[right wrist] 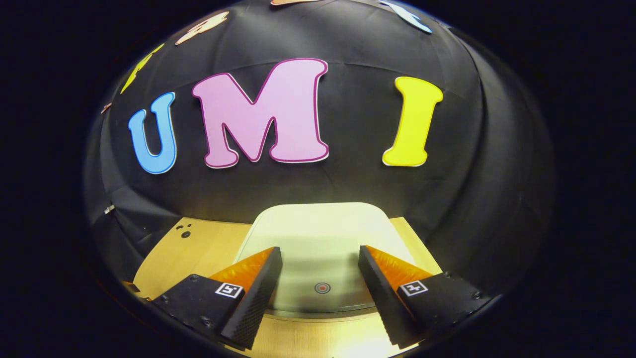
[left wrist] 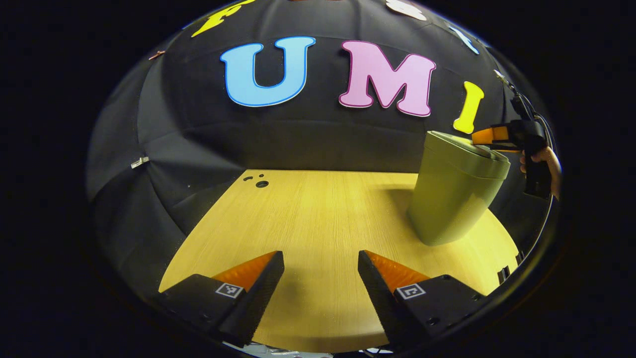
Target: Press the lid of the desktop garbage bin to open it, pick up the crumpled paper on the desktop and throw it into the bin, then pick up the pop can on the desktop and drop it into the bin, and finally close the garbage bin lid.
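The garbage bin (left wrist: 454, 191) stood at two o'clock on the wooden desktop (left wrist: 318, 219), lid (right wrist: 318, 238) closed. The left gripper (left wrist: 320, 278) hung released over bare wood. The right gripper (right wrist: 320, 283), jaws apart, hovered above the lid's small round mark (right wrist: 322, 287), too tiny to read; the bin's body was hidden beneath.

No readable words, brand names or numbers stand on any object here. The only signs are small square black-and-white coded markers, one on each finger mount of the left gripper (left wrist: 321, 278) and of the right gripper (right wrist: 321, 276); their patterns are blocky shapes, not letters. On the bin lid (right wrist: 318, 233), in the right gripper view, sits a small round red dot inside a ring (right wrist: 322, 287), without any text beside it.
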The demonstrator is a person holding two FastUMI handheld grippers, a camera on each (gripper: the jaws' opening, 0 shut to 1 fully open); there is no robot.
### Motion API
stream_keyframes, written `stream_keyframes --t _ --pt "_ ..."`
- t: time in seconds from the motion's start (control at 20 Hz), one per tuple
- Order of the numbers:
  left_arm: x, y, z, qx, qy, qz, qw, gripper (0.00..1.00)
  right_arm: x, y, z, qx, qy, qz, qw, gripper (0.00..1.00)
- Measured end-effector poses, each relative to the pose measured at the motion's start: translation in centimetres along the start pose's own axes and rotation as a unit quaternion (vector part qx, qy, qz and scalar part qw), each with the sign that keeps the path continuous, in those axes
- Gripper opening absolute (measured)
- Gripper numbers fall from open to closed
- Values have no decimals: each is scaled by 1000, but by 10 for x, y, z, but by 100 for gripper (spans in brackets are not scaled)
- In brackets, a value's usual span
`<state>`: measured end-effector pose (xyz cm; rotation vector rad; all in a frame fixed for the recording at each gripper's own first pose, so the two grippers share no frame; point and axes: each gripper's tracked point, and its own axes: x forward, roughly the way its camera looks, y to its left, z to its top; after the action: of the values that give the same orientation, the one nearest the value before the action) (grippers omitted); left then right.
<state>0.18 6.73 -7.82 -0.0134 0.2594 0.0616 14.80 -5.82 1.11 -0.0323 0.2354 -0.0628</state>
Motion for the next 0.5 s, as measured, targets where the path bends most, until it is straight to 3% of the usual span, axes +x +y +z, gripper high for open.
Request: stream_keyframes --t 0.5 --pt "4 -10 3 -7 -7 -15 1000 96 1 0 -4 -10 -19 4 1000 99"
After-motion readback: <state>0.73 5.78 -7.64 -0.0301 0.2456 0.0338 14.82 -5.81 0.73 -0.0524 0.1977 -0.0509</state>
